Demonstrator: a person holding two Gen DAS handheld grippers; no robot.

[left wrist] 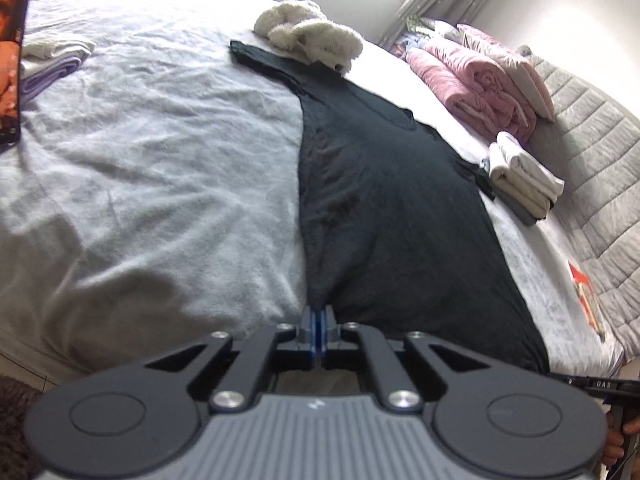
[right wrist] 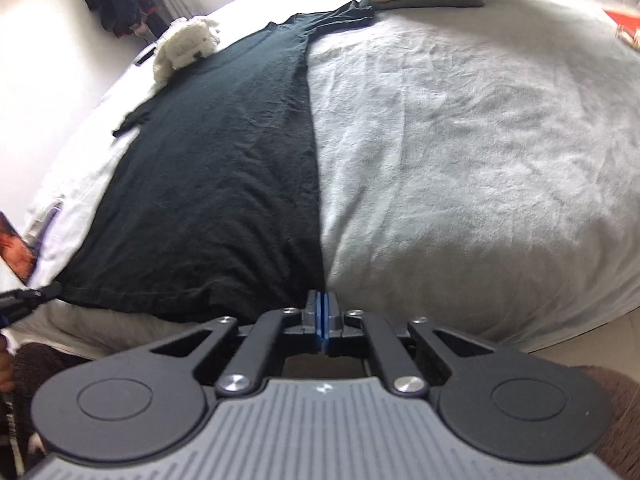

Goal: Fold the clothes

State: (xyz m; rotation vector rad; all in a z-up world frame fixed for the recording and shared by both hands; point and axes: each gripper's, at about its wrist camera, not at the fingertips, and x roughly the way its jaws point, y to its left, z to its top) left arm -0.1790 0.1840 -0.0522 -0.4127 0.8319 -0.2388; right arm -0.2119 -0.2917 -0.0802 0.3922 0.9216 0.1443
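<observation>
Where the left tongs [left wrist: 319, 312] meet the cloth, their blue-lined tips are pressed together on the near left corner of the hem of a black T-shirt [left wrist: 384, 208]; the right tongs [right wrist: 321, 298] are likewise pinched on the opposite hem corner, at the shirt's right edge.

Item: black T-shirt, short-sleeved, laid lengthwise on a bed under a pale grey blanket [left wrist: 152, 152], hem toward the person, collar at the far end. Both sleeves are spread out to the sides. Faint creases run along the body; the cloth looks slightly drawn toward each pinched corner.

Handling (a judgement): thin, limp knit, light, not slippery, not fragile. It will sag and drape wherever it is not held, so the hem corners, as gripped now, and the shoulder points are the sound places to take hold; a grip in mid-panel would bunch it.

Adjacent: a white plush toy [left wrist: 308, 36] lies at the collar end, just beside or on the shoulder. A folded stack of cream and grey garments [left wrist: 524, 180] sits near the right sleeve (the sleeve tip seems to touch it). Rolled pink bedding [left wrist: 476, 84] lies beyond, and folded lilac and white pieces [left wrist: 52, 60] sit at the far left, well apart.
</observation>
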